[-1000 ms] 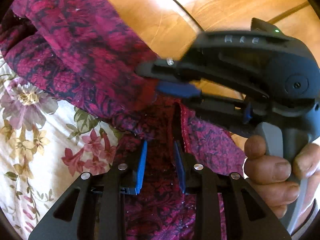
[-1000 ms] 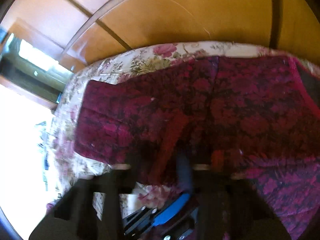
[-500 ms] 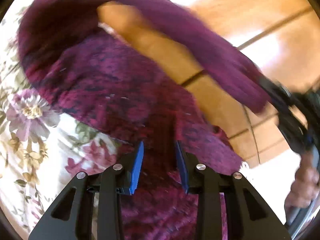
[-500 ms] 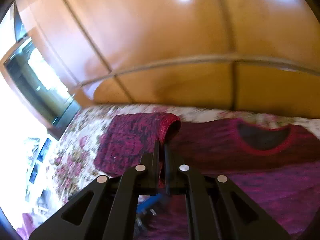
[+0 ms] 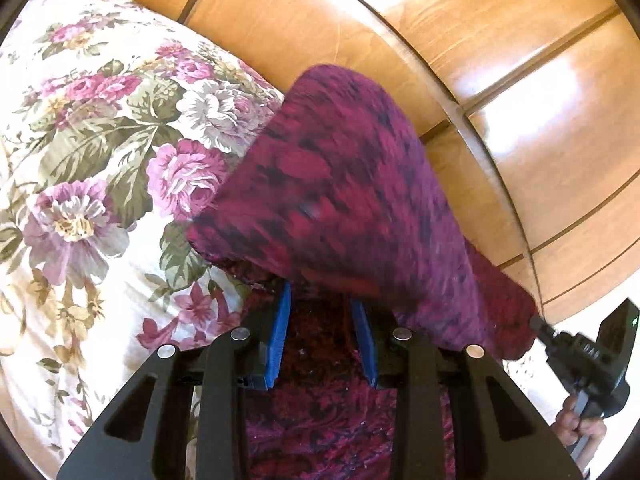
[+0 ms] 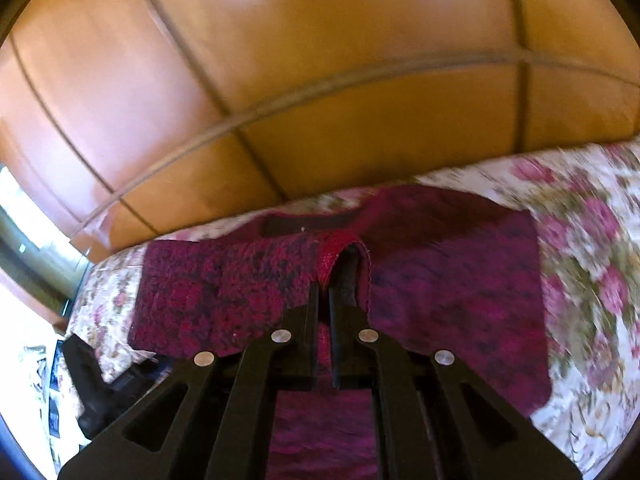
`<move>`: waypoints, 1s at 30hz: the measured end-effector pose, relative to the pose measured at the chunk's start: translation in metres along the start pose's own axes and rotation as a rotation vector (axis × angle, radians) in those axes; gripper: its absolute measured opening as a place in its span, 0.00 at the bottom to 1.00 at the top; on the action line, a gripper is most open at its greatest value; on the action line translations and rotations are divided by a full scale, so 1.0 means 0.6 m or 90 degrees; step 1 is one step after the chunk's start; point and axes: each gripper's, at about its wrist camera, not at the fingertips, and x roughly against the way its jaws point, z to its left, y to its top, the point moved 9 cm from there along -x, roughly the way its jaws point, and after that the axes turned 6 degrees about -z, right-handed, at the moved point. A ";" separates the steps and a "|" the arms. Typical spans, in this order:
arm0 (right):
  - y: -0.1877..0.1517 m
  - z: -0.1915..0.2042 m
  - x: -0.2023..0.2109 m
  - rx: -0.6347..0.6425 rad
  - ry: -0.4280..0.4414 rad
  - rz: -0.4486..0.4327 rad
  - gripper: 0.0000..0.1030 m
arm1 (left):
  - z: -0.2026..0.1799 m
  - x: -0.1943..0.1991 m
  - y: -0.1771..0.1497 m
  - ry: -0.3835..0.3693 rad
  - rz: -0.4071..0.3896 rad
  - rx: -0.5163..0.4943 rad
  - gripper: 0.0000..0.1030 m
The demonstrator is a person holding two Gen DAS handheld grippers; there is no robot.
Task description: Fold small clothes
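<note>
Here the right gripper (image 6: 324,280) has its fingers pinched together on the red hem of the magenta patterned knit garment (image 6: 452,280), which lies ahead of them on the floral bedspread (image 6: 592,240). The left gripper (image 5: 322,312), nearer the body cloth, has its fingers apart over it; whether they press it, I cannot tell.

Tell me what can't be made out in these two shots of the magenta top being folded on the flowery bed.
- Left tongs tips: left wrist view, the lifted flap of the magenta top covers them, so any grip is unclear.
- That flap's pattern: same view, motion blur.
- Right tongs in that view: cut off by the frame's edge.
- Floral bedspread print: right wrist view, smeared.
- Neckline: right wrist view, dark and blurred.
</note>
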 end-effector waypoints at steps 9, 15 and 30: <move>-0.031 -0.089 0.025 -0.058 -0.039 -0.002 0.03 | -0.003 0.026 0.021 0.043 0.006 -0.037 0.31; -0.041 -0.121 0.029 -0.069 -0.072 0.000 0.03 | 0.018 0.042 0.017 0.058 0.012 -0.037 0.31; -0.049 -0.179 0.036 -0.090 -0.142 0.013 0.04 | -0.001 0.122 0.021 0.029 -0.002 -0.073 0.31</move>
